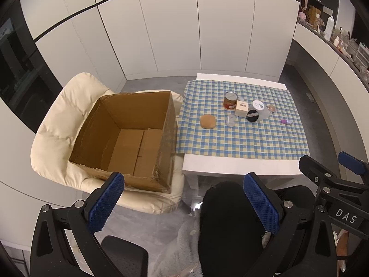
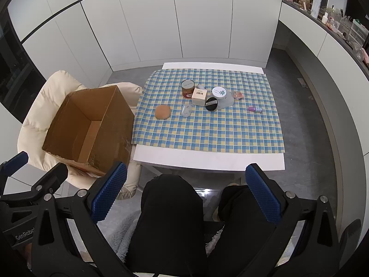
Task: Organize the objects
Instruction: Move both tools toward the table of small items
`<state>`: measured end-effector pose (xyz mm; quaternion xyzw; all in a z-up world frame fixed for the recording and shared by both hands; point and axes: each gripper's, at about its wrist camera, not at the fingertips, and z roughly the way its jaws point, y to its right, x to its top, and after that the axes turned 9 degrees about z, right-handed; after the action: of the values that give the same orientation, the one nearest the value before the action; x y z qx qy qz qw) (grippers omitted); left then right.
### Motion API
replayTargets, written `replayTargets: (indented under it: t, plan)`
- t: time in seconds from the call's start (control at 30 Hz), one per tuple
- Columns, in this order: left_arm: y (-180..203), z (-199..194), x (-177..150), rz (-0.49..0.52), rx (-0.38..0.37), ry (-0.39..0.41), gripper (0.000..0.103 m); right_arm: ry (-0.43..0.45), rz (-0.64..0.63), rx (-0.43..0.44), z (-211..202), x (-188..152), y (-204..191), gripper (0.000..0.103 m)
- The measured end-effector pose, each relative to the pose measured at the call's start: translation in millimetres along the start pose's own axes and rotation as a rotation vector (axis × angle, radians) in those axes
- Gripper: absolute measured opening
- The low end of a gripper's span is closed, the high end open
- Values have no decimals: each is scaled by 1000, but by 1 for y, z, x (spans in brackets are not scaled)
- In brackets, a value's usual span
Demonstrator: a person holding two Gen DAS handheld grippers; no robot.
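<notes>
An open, empty cardboard box (image 1: 129, 136) (image 2: 90, 127) sits on a cream armchair, left of a low white table with a blue checked cloth (image 1: 242, 136) (image 2: 207, 129). On the cloth lie a brown bun (image 1: 208, 121) (image 2: 162, 112), an orange jar (image 1: 230, 100) (image 2: 188, 88), a small beige box (image 1: 241, 109) (image 2: 199, 96), a black round compact (image 1: 252, 116) (image 2: 211, 104), a white-lidded jar (image 1: 258, 105) (image 2: 219, 92) and a small purple bottle (image 1: 286, 121) (image 2: 255, 109). My left gripper (image 1: 184, 204) and right gripper (image 2: 186, 195) both hang open, well short of the table, holding nothing.
The cream armchair (image 1: 57, 127) (image 2: 43, 106) holds the box. A person's dark-clad knees (image 2: 170, 210) sit below the table's near edge. White cabinet doors (image 1: 184, 34) line the back. A cluttered counter (image 2: 341, 25) runs along the right wall.
</notes>
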<state>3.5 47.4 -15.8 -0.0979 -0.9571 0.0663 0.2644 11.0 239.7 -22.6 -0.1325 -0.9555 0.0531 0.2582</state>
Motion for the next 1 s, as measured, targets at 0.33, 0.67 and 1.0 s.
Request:
replayTargets:
  t: [0.33,0.67,1.0]
  plan:
    - [34,-7,3,20,-2,17,103,2,32,6,2,5,36,103]
    - [67,-8,11,17,-16,21,103,13,54,23,0,12,74,103]
    - [96,-2,21,-11,-65,37,103,55,83,-61,-9,13,119,103]
